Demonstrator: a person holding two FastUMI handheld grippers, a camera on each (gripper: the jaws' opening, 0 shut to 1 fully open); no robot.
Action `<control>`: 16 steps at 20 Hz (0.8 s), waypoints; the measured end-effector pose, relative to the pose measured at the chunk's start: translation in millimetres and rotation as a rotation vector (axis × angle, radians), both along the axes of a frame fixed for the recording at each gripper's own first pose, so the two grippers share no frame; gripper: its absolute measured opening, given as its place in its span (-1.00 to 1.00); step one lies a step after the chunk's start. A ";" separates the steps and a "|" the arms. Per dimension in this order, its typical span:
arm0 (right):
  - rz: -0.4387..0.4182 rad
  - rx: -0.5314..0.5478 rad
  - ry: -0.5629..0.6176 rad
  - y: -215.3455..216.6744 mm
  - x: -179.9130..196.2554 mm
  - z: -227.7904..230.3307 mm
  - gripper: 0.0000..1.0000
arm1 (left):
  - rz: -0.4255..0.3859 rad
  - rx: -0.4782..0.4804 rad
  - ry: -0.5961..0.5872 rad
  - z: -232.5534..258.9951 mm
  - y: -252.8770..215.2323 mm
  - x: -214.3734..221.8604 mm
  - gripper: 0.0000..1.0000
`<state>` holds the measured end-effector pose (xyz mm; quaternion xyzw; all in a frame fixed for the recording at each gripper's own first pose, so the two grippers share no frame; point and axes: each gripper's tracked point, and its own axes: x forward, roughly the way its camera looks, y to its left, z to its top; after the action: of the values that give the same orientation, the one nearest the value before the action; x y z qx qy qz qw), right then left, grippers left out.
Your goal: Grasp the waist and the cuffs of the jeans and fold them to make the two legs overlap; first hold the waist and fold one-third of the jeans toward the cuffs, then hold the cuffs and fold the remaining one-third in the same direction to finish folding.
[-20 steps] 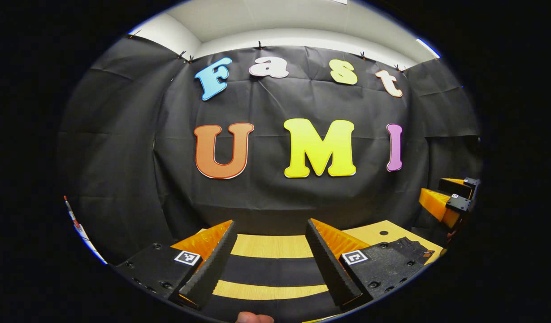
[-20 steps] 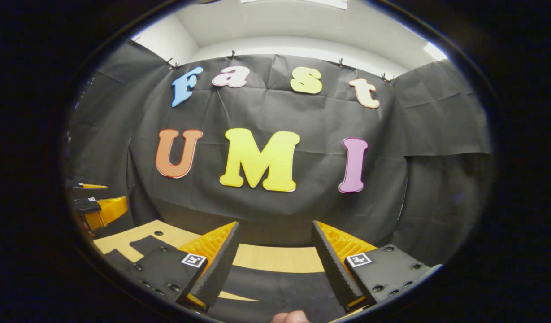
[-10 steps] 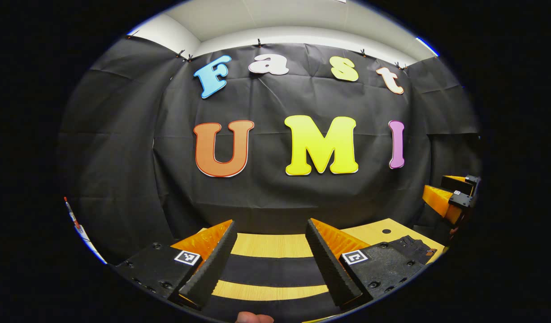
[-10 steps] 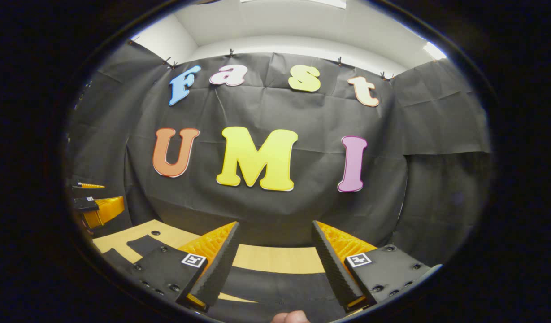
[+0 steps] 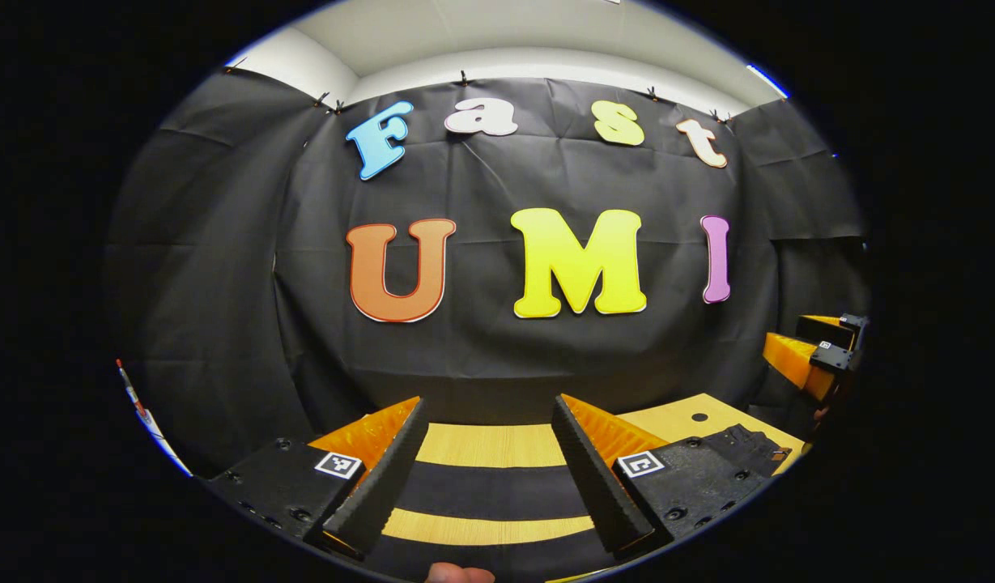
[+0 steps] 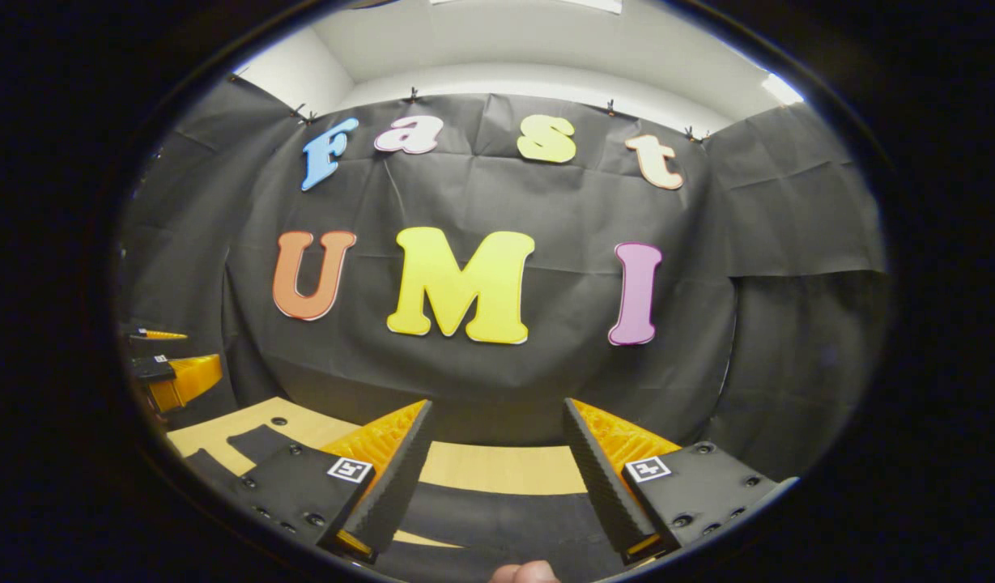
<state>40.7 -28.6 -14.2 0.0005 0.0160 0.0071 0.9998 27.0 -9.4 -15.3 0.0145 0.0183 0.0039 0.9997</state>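
1. Left gripper held above the counter, fingers spread wide with nothing between them; open air all round the fingers.
2. Right gripper likewise spread wide and holding nothing, raised over the counter; in the left gripper view it also shows far off at the right edge, well apart from the left one.
3. Jeans, dark, lie flat on the counter; in the left gripper view two dark bands cross between the fingers with strips of bare wood between and beyond them; a rougher dark part with stitching and a small tab lies at the right, near the counter's right edge; which end that is I cannot tell for sure.
4. In the right gripper view dark cloth lies between and below the fingers, more of it to the left; bare wood beyond, up to the counter's far edge.
5. Counter is pale wood grain with a small dark round hole near the far right corner.
6. Writing: each finger mount carries a small square black-and-white marker; no brand readable on the jeans.
7. Room: black cloth wall close behind the counter, clipped along its top; white wall and ceiling above.
8. A fingertip of the holding hand shows at the bottom edge.
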 end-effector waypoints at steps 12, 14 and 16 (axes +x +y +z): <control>-0.044 0.008 0.021 -27.7 4.9 -8.4 0.94 | 0.021 0.007 -0.004 -1.1 16.1 3.4 0.97; -0.072 0.025 0.050 -51.5 6.1 -17.8 0.94 | 0.065 -0.049 0.026 -11.2 37.1 5.3 0.98; -0.127 0.061 0.122 -91.7 3.2 -40.8 0.92 | 0.171 -0.115 0.105 -35.5 78.8 -1.7 0.98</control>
<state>43.8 -120.4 -55.0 0.0323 0.0764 -0.0561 0.9950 25.2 69.4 -50.8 -0.0442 0.0718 0.0872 0.9926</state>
